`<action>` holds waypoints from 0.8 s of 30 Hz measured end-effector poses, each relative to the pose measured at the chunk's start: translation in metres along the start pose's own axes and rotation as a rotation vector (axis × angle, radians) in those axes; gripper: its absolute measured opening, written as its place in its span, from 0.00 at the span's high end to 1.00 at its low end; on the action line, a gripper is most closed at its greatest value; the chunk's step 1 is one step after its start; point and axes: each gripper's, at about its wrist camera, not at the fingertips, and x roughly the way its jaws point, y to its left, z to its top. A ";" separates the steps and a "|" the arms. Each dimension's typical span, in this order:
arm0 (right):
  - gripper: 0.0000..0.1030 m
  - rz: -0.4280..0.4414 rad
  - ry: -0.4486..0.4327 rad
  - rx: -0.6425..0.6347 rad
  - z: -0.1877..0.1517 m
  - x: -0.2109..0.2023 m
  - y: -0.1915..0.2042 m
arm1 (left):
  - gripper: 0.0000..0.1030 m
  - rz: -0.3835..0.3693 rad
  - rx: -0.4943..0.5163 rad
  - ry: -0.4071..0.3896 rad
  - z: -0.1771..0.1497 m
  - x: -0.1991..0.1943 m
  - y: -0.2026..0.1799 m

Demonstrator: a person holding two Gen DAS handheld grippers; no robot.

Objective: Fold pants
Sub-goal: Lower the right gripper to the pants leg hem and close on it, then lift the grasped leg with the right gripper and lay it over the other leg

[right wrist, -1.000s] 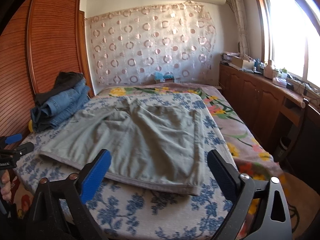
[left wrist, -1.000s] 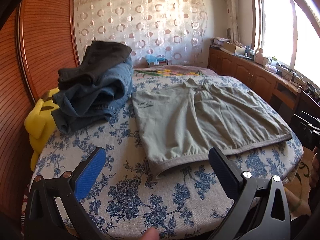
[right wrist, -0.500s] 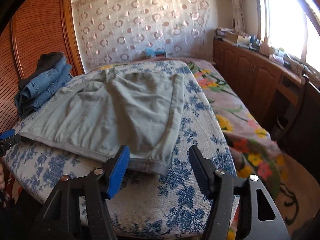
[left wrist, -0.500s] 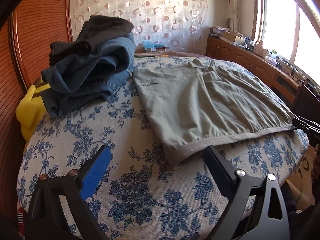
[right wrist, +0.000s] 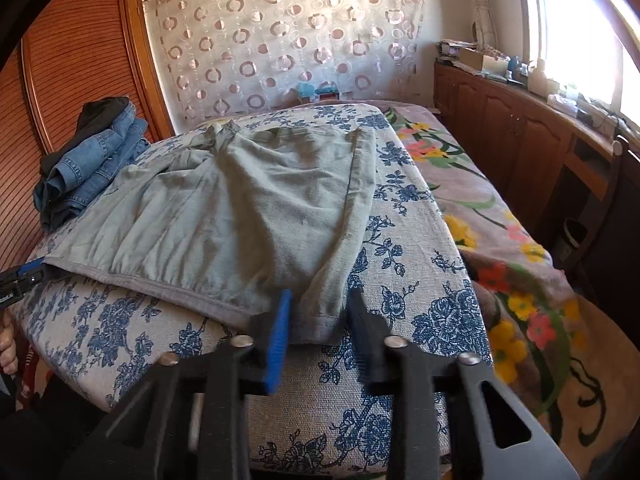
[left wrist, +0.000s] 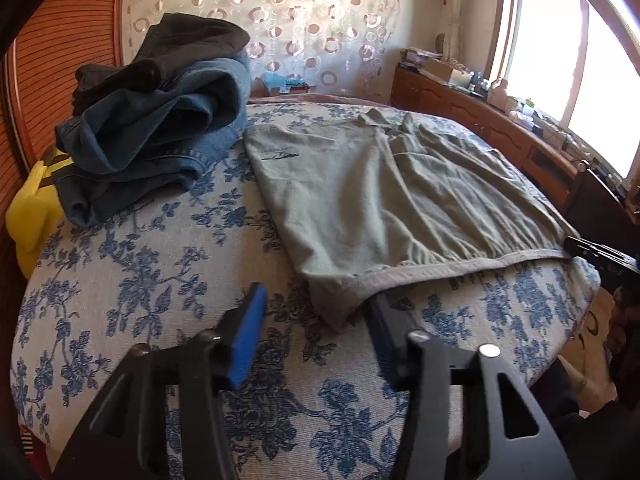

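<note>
- The grey-green pants (left wrist: 384,200) lie spread flat on the bed (left wrist: 160,280), on its blue-flowered cover, with the waistband along the near edge and the legs running toward the far edge.
- The left gripper (left wrist: 316,316) sits at the near edge of the bed, at the waistband's left corner. Its jaws have just been closing; that corner of the cloth lies between them. The right pad is tucked against the fabric's edge, but the blue left pad (left wrist: 248,336) stands apart from the cloth, so the corner is not yet pinched.
- The right gripper (right wrist: 318,320) is at the waistband's other corner, at the same near edge. Its jaws have just been closing too, and the corner of the pants (right wrist: 248,208) fills the gap between them; both pads look to be touching the cloth, though I cannot tell for sure that they press it.
- A pile of folded clothes (left wrist: 156,120), blue jeans with a dark garment on top, sits by the bed's left edge, just beside the pants' left side.
- A yellow plush toy (left wrist: 30,216) is wedged at the left edge between the bed and a wooden wardrobe (left wrist: 68,56).
- In the right wrist view the left gripper's tip shows at the left edge of the picture, with part of a hand (right wrist: 8,344) under it.
</note>
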 end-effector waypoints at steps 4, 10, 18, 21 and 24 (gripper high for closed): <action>0.89 0.004 -0.016 0.002 0.001 -0.001 -0.008 | 0.80 -0.014 0.003 -0.012 0.001 -0.003 -0.002; 0.93 0.026 -0.052 0.001 0.006 -0.011 -0.020 | 0.91 -0.022 0.051 -0.034 -0.001 -0.019 -0.014; 0.93 0.030 -0.078 0.008 0.002 -0.037 -0.031 | 0.93 -0.063 0.070 -0.041 -0.003 -0.042 -0.022; 0.93 0.021 -0.084 -0.002 0.002 -0.044 -0.032 | 0.93 -0.083 0.081 -0.035 -0.005 -0.053 -0.025; 0.93 0.020 -0.087 0.003 0.002 -0.045 -0.032 | 0.93 -0.094 0.094 -0.020 -0.010 -0.056 -0.028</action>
